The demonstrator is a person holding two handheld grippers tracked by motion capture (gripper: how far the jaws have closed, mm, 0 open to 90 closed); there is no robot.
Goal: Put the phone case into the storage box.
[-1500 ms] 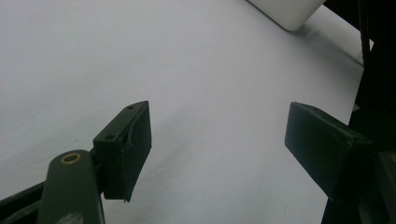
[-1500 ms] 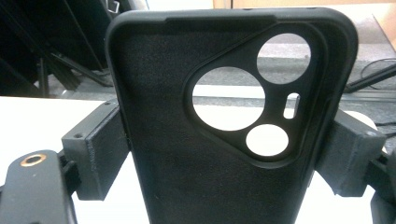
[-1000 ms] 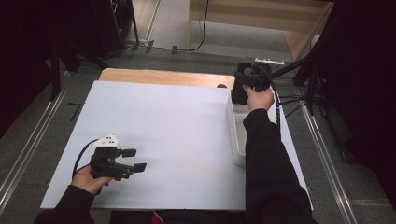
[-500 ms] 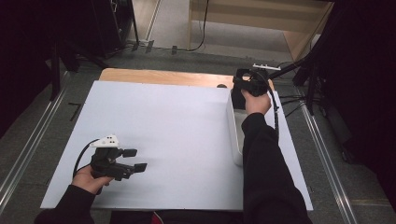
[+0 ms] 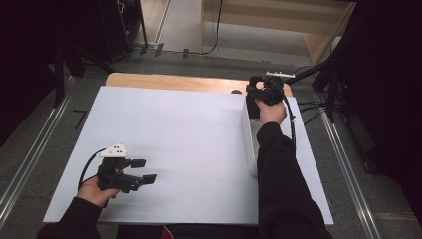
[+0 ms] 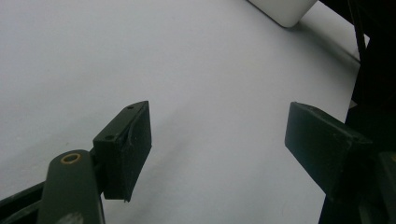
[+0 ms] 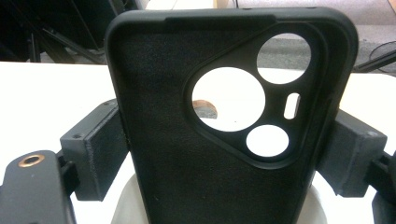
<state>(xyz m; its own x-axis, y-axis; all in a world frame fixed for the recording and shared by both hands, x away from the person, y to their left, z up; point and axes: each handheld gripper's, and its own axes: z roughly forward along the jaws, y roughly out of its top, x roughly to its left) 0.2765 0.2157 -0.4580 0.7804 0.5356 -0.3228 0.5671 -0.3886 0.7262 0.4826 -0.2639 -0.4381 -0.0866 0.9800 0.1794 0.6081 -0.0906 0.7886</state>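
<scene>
The right gripper (image 7: pixel 224 154) is holding a black phone case (image 7: pixel 219 121) upright between its two jaws: one pad is pressing on each long edge of the case, so the jaws are standing as far apart as the case is wide. The inner side of the case, with its camera cut-outs, is facing back along the jaws, and the top of the case is rising well past the jaw tips. Under the jaws, the rounded end of a white tray (image 7: pixel 135 205) is showing, so the case is hanging just above it and is not resting in it. In the high view the right gripper (image 5: pixel 267 89) is hovering over the far end of this white tray (image 5: pixel 249 134), near the far right corner of the white table (image 5: pixel 189 134). The left gripper (image 6: pixel 217 140) is waiting with its jaws well open and nothing between them; only the bare table surface is lying in front of the pads, and a corner of the tray is far ahead of the jaw tips. In the high view the left gripper (image 5: pixel 127 174) is sitting low at the near left part of the table. As a judgement, the picking of the case seems done, and putting it somewhere, perhaps with the free gripper helping, is still left.
</scene>
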